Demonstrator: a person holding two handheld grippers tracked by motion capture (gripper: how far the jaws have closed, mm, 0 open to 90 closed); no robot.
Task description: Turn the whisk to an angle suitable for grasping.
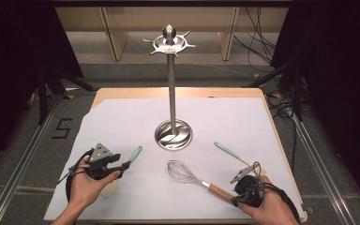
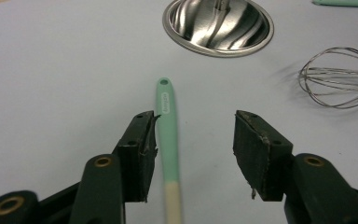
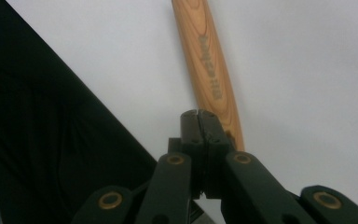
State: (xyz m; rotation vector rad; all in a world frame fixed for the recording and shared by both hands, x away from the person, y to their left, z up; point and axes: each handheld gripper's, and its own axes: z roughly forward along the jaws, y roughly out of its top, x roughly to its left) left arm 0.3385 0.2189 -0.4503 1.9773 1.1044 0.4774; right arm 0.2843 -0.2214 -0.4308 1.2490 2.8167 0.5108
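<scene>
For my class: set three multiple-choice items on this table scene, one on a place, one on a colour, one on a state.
1. Where does the whisk lie?
A. in front of the stand's base
B. hung on the stand
C. on the floor

2. What colour is the handle between the left gripper's fingers?
A. red
B. mint green
C. black

3. How do the right gripper's fingers stand?
A. wide apart
B. around the whisk's wires
C. shut together

Key: A, it lies on the sheet nearer the person; B, pale green shows; C, the fingers meet, empty.

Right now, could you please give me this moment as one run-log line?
left gripper: open, jaws astride mint-handled utensil, not pressing | right gripper: shut, empty, above whisk handle | utensil stand: hooks bare
</scene>
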